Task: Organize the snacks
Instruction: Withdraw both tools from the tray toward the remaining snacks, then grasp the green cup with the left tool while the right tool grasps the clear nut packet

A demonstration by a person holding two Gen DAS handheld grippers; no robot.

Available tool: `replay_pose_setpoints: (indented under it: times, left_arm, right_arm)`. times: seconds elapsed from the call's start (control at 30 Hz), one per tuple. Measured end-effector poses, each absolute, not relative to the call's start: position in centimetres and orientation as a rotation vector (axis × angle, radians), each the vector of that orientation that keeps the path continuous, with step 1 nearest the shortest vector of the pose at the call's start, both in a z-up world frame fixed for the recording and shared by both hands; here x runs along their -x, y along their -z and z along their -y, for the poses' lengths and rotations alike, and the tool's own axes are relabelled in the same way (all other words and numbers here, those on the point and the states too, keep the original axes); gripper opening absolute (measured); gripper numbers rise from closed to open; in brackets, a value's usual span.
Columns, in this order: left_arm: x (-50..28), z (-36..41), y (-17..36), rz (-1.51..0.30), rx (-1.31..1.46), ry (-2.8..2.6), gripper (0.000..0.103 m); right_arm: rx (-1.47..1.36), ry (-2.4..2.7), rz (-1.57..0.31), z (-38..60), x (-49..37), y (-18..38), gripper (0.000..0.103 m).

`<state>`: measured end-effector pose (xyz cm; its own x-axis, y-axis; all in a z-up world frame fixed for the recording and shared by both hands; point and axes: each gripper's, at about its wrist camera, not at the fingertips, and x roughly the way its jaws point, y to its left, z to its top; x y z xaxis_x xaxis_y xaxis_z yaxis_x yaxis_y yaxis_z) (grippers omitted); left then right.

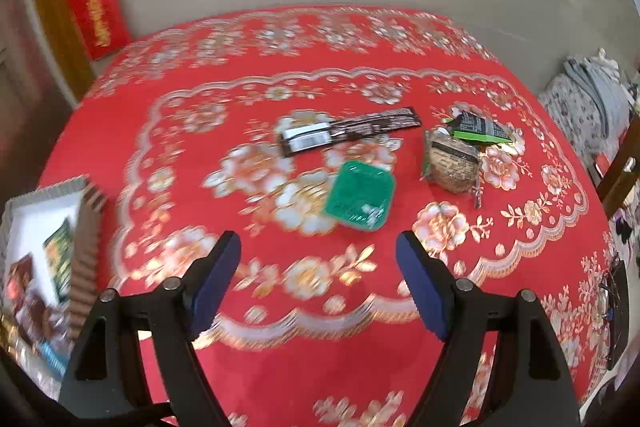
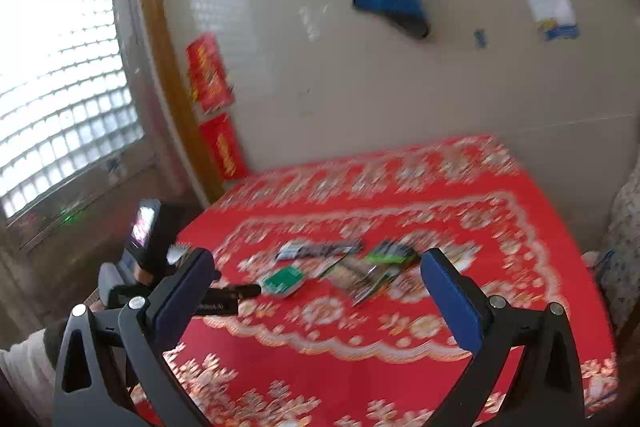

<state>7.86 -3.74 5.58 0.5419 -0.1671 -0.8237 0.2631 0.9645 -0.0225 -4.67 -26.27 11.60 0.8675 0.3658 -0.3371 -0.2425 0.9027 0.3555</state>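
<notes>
Left tool (image 1: 318, 263): wide, empty, above bench (image 1: 260, 379), aimed at green tub (image 1: 360, 195).
Right tool (image 2: 316, 283): wide, empty, well back.
Loose on bench centre: tub, dark bar (image 1: 348, 131), brown pack (image 1: 452, 163), green pouch (image 1: 478, 129).
Tray (image 1: 48, 187) at left, part filled.
Advised: descend square over tub, close across short sides, carry left to tray.

Bare tablecloth (image 1: 320, 367) before green tray (image 1: 360, 195); snack box (image 1: 86, 251) flanks left
</notes>
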Motion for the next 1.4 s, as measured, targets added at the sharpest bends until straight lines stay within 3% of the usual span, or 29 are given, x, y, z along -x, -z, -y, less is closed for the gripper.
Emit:
replay_pose_setpoints:
  times: [0.17,0.8,0.87,0.93,1.03,1.4]
  left_arm:
    - [-9.8,5.8,-4.6,-0.972,-0.141,0.283,0.080]
    - [-12.4,7.5,-2.5,-1.020,-0.137,0.301,0.080]
    - [-12.6,7.5,-2.3,-1.022,-0.142,0.297,0.075]
    - [-12.9,7.4,-2.0,-1.039,-0.128,0.291,0.059]
    - [-13.1,7.0,-2.1,-1.029,-0.099,0.276,0.048]
    - [-11.5,3.7,-2.4,-1.022,-0.035,0.178,0.045]
  right_arm:
    - [-0.388,-0.353,-0.573,27.1,2.4,-8.9,0.103]
    - [-0.358,-0.274,-0.664,26.8,0.1,-7.1,0.103]
    - [-0.343,-0.269,-0.683,26.4,-0.4,-6.9,0.103]
    - [-0.316,-0.257,-0.710,25.8,-1.1,-6.6,0.103]
    - [-0.311,-0.240,-0.759,25.0,-2.6,-6.0,0.103]
    - [-0.336,-0.133,-0.933,20.2,-9.3,-3.6,0.103]
